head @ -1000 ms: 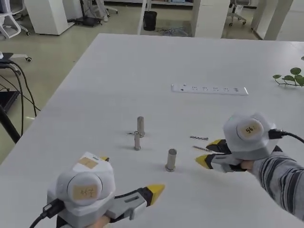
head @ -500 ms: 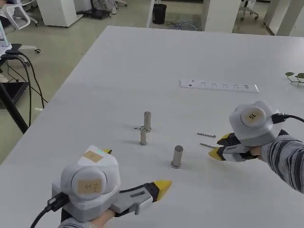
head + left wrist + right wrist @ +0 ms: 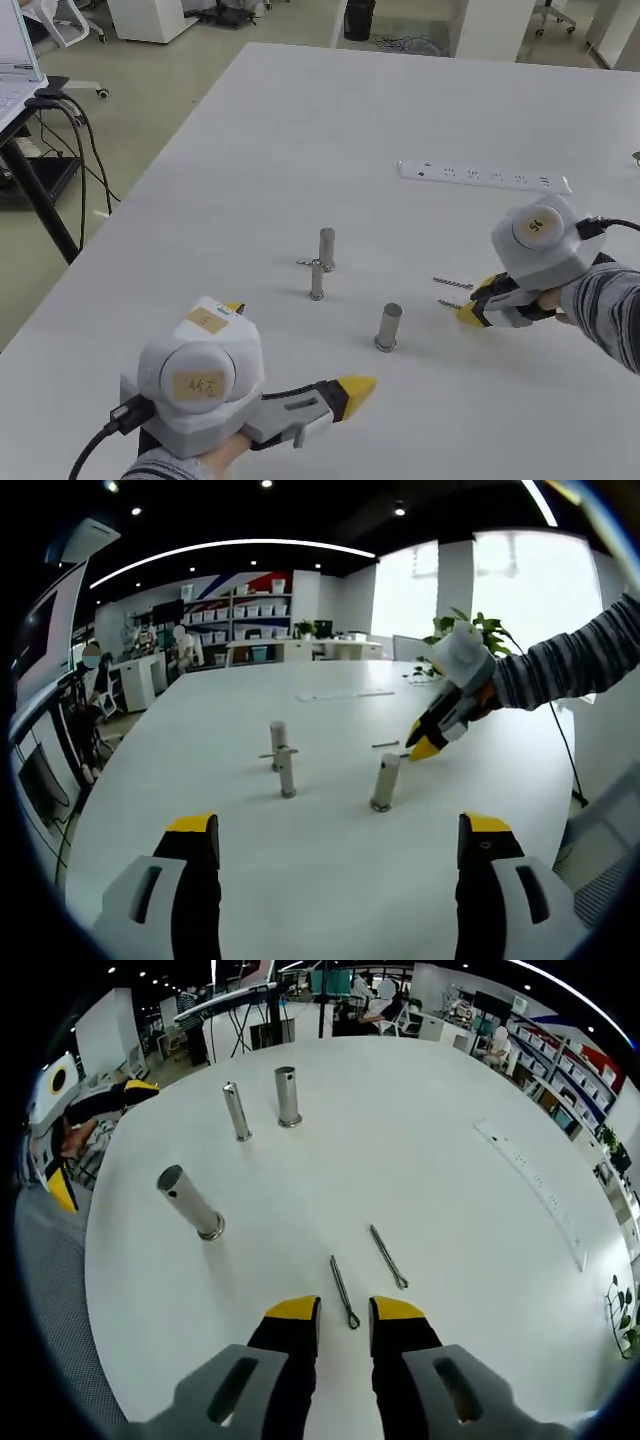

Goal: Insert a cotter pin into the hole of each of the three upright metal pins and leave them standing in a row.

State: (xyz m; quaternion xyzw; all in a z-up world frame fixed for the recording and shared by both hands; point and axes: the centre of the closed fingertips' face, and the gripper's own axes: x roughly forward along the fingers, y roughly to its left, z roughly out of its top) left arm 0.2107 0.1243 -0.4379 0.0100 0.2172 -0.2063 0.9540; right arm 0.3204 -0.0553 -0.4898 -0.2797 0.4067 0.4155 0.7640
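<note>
Three upright metal pins stand mid-table: a far one [image 3: 327,249], a thin one [image 3: 317,280] and a thick one [image 3: 388,327]. A cotter pin [image 3: 305,262] sticks out sideways at the thin pin's top. Two loose cotter pins [image 3: 452,283] [image 3: 450,303] lie flat to the right. My right gripper [image 3: 470,312] rests at the nearer one. Its own view shows that cotter pin [image 3: 343,1290] with its looped end between the jaws of the right gripper [image 3: 345,1312], a narrow gap on each side. The other cotter pin [image 3: 387,1256] lies just beyond. My left gripper [image 3: 338,828] hangs wide open, holding nothing, short of the thick pin [image 3: 384,782].
A white power strip [image 3: 485,178] lies on the table behind the pins. The table's left edge [image 3: 150,185] drops to the floor, with cables and a stand there. A potted plant [image 3: 470,630] stands at the far right.
The right gripper's jaws have narrowed around the nearer loose cotter pin's end. The head camera has shifted; the upright pins have not moved. The left gripper stays open.
</note>
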